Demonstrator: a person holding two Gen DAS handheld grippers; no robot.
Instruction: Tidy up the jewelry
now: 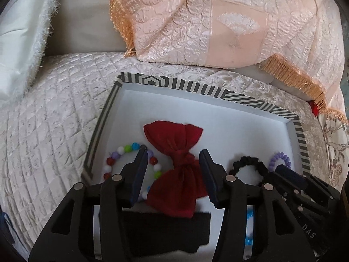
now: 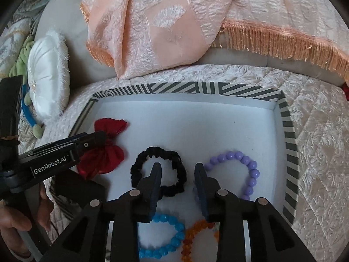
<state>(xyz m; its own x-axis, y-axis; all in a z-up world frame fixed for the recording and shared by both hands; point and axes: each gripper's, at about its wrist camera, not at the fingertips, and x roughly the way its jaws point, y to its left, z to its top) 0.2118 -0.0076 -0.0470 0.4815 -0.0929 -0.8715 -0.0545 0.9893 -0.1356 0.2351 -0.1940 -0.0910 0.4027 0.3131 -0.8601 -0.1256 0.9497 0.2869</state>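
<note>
A white-lined tray with a striped rim (image 1: 196, 85) (image 2: 196, 88) lies on a quilted bed. My left gripper (image 1: 173, 159) is open, its fingers on either side of the knot of a red fabric bow (image 1: 174, 135) (image 2: 109, 126) without pressing it. A multicoloured bead bracelet (image 1: 135, 146) lies left of the bow, under the left finger. My right gripper (image 2: 177, 168) is open over a black scrunchie (image 2: 139, 163) (image 1: 246, 161), with one finger inside its ring. A purple bead bracelet (image 2: 250, 170), a blue one (image 2: 174, 235) and an orange one (image 2: 192, 238) lie nearby in the tray.
A peach fringed cover (image 2: 174, 21) hangs behind the tray, and a white satin cushion (image 2: 48, 76) lies to the left. A black flat object (image 2: 74, 187) sits at the tray's near-left edge. A person's hand (image 2: 13, 218) holds the left gripper (image 2: 102, 137).
</note>
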